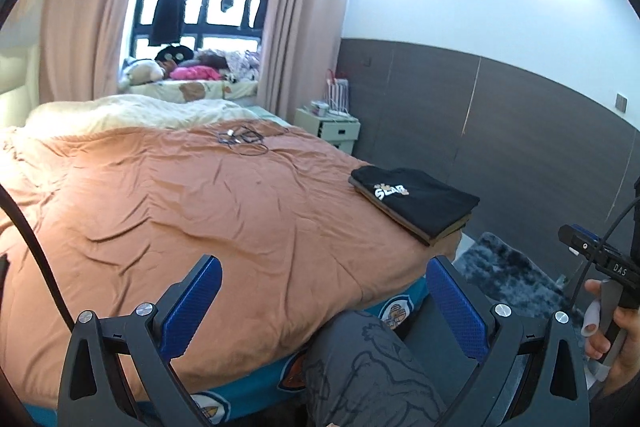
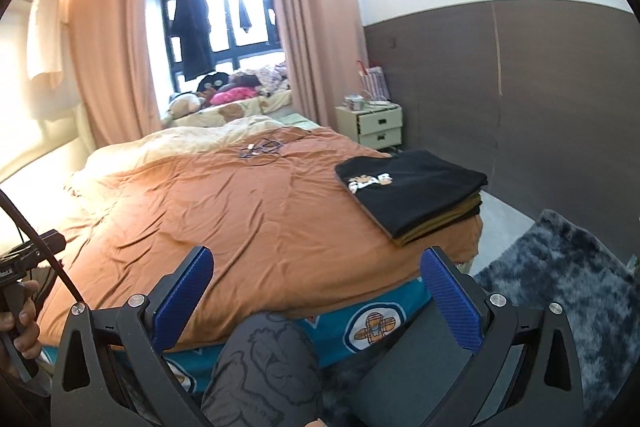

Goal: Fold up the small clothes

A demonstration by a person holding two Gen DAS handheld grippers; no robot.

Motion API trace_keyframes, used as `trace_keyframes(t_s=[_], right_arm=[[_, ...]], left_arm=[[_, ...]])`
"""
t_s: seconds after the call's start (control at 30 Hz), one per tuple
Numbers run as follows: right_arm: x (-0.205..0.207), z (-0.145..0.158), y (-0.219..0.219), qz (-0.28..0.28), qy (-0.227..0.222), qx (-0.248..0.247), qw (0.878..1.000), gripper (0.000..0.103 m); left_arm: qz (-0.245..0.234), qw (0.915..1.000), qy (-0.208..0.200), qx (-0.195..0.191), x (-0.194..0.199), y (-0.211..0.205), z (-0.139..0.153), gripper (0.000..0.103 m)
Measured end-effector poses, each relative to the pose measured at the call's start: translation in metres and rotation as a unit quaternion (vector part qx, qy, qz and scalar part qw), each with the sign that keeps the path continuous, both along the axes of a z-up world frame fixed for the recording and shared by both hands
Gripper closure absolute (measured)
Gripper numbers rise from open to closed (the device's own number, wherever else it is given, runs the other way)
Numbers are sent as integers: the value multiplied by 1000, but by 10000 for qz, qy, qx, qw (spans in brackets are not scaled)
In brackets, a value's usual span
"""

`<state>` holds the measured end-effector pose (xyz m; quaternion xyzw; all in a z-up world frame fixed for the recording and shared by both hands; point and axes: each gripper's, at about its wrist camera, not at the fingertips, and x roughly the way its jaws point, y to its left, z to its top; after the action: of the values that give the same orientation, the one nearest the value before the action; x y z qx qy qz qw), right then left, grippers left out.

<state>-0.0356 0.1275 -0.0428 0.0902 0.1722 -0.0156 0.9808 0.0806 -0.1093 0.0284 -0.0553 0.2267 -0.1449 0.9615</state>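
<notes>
Orange duvet point(image 1: 200, 211) bare ahead; folded clothes stack point(image 2: 412, 195) at corner; both tools wide, empty.

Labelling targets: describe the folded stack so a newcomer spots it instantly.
Start at the bed with the orange-brown cover. On its right near corner lies the folded stack, flat and square-edged. Its top piece is black with a white printed logo, unlike the loose cables further back.
</notes>
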Motion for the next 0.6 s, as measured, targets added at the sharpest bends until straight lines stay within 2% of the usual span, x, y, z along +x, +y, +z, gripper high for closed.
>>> trace_keyframes(t_s=[0.33, 0.6], right_arm=[[-17, -12, 10, 268, -138, -116, 9995, 0], [-18, -17, 5, 343, -154, -126, 9992, 0]], left_arm=[[386, 9987, -309, 137, -48, 15, 4, 0], [497, 9978, -380, 233, -54, 20, 4, 0]])
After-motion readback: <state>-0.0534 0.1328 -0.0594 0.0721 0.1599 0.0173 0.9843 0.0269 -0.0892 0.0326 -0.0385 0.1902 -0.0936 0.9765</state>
